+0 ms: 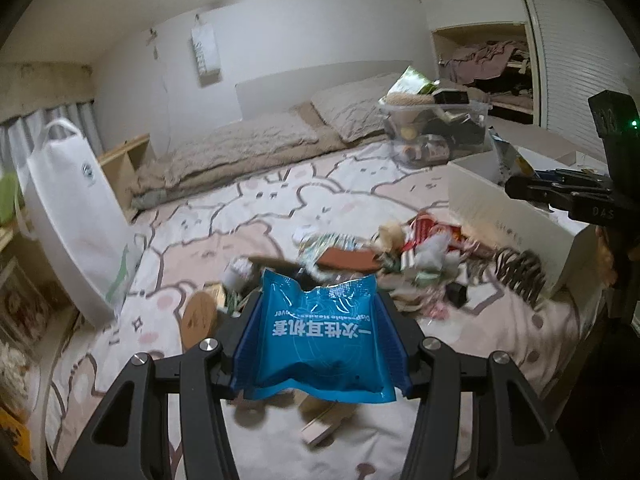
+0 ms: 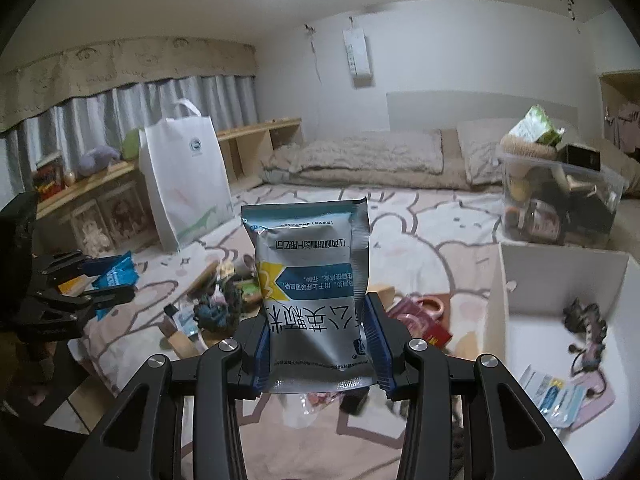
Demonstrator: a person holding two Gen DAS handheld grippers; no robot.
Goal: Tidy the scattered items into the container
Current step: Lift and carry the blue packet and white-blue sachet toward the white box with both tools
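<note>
We hold a crinkly blue packet (image 1: 320, 336) clamped in our left gripper (image 1: 320, 344) and a silver pouch (image 2: 312, 300) clamped in our right gripper (image 2: 316, 344), both above the cluttered bedspread (image 1: 280, 200) beside the white box's (image 2: 568, 288) open rim.

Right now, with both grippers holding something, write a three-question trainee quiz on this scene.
1. True or false: the left gripper is closed on a blue packet.
2. What does the right gripper hold? A) a silver and blue pouch B) a wooden disc C) a red box
3. Fill in: the white box beside the pile already has a few things in it, among them a dark ______ with a cord.

Key
1. True.
2. A, the silver and blue pouch, standing upright between the fingers.
3. Tangle; the dark tangle lies on the box floor, and what it is cannot be told.
</note>
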